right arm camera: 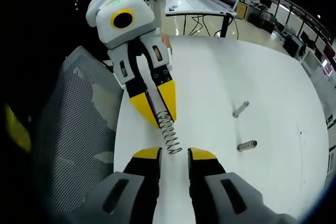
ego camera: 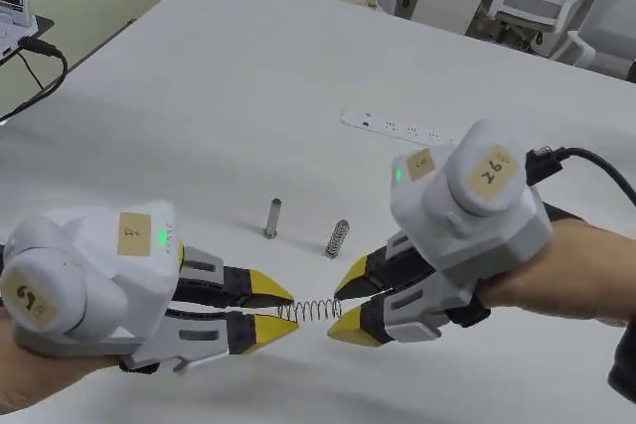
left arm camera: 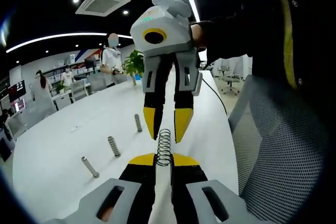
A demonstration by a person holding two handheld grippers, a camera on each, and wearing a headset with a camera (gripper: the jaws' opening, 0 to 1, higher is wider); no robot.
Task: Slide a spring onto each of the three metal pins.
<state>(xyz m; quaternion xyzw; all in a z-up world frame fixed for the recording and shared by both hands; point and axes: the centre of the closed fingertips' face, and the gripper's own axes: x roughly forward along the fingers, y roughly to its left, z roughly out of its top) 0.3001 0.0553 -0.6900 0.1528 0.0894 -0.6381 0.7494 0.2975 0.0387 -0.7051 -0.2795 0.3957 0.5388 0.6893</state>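
Observation:
A loose steel spring (ego camera: pixel 312 310) hangs level between my two grippers above the white table (ego camera: pixel 199 116). My left gripper (ego camera: pixel 283 310) is shut on its left end; its own view has the coil (left arm camera: pixel 164 147) rising from the closed yellow tips. My right gripper (ego camera: pixel 343 310) is open, its tips either side of the spring's other end (right arm camera: pixel 170 136) with a gap. Behind them a bare metal pin (ego camera: pixel 271 217) stands upright, and a second pin (ego camera: pixel 338 237) beside it carries a spring. The left gripper view has a third coiled pin (left arm camera: pixel 138 123) farther off.
A white power strip (ego camera: pixel 397 128) lies on the table beyond the pins. A black cable (ego camera: pixel 40 67) runs at the far left edge. Office chairs (ego camera: pixel 542 7) stand behind the table, and a mesh chair (left arm camera: pixel 278 145) is close on the near side.

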